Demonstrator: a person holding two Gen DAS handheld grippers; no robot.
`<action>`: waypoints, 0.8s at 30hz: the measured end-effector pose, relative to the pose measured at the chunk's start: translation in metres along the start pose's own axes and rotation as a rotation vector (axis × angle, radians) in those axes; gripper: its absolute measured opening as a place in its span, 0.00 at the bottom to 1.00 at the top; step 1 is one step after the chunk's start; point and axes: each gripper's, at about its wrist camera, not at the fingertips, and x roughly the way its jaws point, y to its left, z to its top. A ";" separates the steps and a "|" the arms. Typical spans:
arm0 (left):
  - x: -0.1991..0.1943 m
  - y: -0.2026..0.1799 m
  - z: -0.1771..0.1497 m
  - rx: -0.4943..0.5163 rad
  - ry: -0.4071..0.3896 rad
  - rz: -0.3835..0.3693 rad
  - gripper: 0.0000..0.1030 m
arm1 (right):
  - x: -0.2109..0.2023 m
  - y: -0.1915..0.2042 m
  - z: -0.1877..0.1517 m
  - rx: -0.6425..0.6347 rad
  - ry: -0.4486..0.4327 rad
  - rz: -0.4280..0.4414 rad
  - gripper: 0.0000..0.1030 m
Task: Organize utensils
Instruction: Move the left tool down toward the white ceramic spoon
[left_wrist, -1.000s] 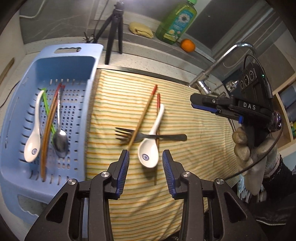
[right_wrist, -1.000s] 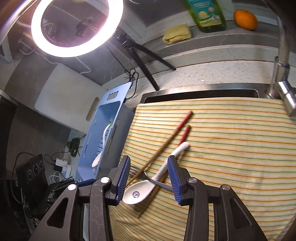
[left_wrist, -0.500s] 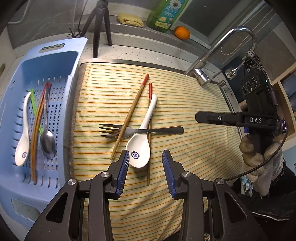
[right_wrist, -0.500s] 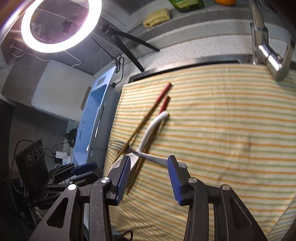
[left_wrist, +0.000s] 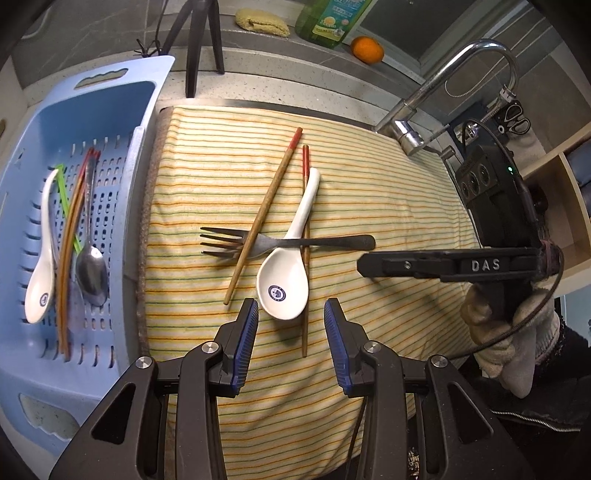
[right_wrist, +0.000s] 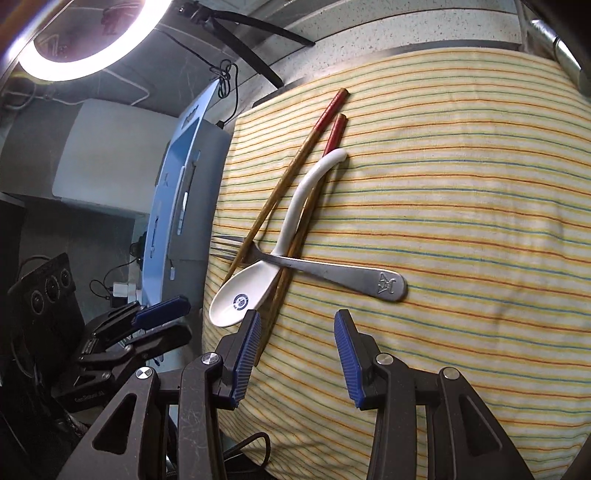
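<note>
**Grippers spread over crossed utensils on striped cloth**

Fingers of the left gripper (left_wrist: 291, 321) stand apart and hold nothing, its blue pads flanking the bowl of the white ceramic soup spoon (left_wrist: 284, 286) just ahead. The right gripper (right_wrist: 297, 334) is likewise spread and empty, hovering short of the dark metal fork (right_wrist: 332, 275), whose handle end lies just beyond its fingertips. On the yellow striped cloth (left_wrist: 388, 192) the fork lies crosswise, under the spoon's neck. Two red-tipped wooden chopsticks (left_wrist: 264, 218) cross it: one slants over the tines, the other runs beside and under the spoon. Further left of the left gripper, a light blue perforated plastic basket (left_wrist: 122, 122) holds a second white spoon (left_wrist: 40, 258), a metal spoon (left_wrist: 91, 275), more chopsticks and a green stick. Beyond the cloth rise a chrome faucet (left_wrist: 443, 85), an orange (left_wrist: 366, 50) and a green bottle (left_wrist: 328, 18).
</note>
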 end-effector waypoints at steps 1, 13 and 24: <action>0.001 0.000 -0.001 -0.001 0.003 0.001 0.34 | 0.002 -0.001 0.002 0.005 0.002 0.000 0.37; 0.020 -0.014 -0.003 0.051 0.056 0.069 0.48 | 0.005 -0.007 0.022 0.018 -0.064 -0.030 0.37; 0.034 -0.020 -0.004 0.081 0.057 0.113 0.47 | 0.010 0.004 0.044 -0.005 -0.050 -0.015 0.37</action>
